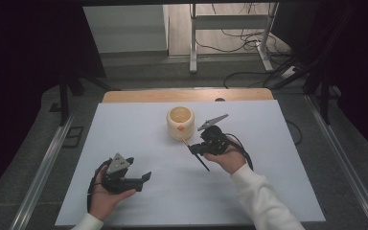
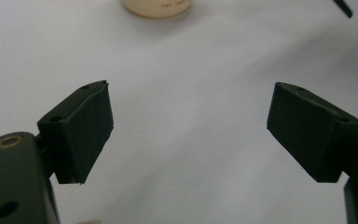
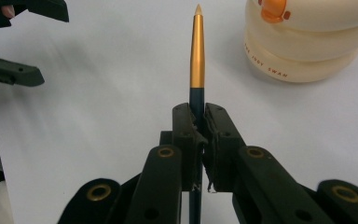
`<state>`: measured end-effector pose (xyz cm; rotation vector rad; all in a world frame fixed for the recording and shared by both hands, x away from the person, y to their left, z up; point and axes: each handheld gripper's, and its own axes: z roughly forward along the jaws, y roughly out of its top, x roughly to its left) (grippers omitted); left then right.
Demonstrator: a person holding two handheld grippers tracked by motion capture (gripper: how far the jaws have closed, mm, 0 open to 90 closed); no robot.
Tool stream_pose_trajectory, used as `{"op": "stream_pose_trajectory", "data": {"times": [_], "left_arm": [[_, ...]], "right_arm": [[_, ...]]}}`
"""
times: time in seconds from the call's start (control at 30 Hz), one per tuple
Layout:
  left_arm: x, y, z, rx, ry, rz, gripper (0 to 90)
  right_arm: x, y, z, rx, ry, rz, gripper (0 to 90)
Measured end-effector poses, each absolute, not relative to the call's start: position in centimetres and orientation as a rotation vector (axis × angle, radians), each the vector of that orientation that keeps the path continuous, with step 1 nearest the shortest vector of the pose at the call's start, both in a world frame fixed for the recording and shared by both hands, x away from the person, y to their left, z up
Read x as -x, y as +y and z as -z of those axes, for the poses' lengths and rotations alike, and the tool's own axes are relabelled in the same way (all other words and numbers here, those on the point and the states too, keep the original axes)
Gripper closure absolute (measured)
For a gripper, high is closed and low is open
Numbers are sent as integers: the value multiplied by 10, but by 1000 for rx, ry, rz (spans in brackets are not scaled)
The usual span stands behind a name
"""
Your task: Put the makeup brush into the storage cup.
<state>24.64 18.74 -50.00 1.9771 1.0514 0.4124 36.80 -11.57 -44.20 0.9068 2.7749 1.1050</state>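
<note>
Near the bench's middle, toward its far edge, my right gripper has its fingers clamped on a pen, which runs straight out between them. Slim round shaft: dark barrel at the grip, matte orange-gold front tapering to a point, tip near a cream holder. Holder squat, round, glossy, ringed, orange knob on its side. My left gripper, by the near-left corner, spread wide, holding nothing.

left hand-held gripper: jaws wide apart | cream pot: far edge | white table
</note>
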Motion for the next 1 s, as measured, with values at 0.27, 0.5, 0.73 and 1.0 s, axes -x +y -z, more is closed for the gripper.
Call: {"op": "stream_pose_trajectory", "data": {"times": [0.27,0.5,0.73,1.0], "left_arm": [[-252,173,496,-1972,1018,-377,152],[-254,164,496,-1974,1000,-379,153],[-255,159,494,-1957,985,-353,154],[-258,157,494,-1952,984,-339,154]], "right_arm": [[-367,-116,440,-908,2770,-1112,835],[-367,-116,440,-909,2763,-1117,835],[-367,-115,439,-922,2745,-1153,835],[-367,-114,441,-926,2733,-1171,835]]}}
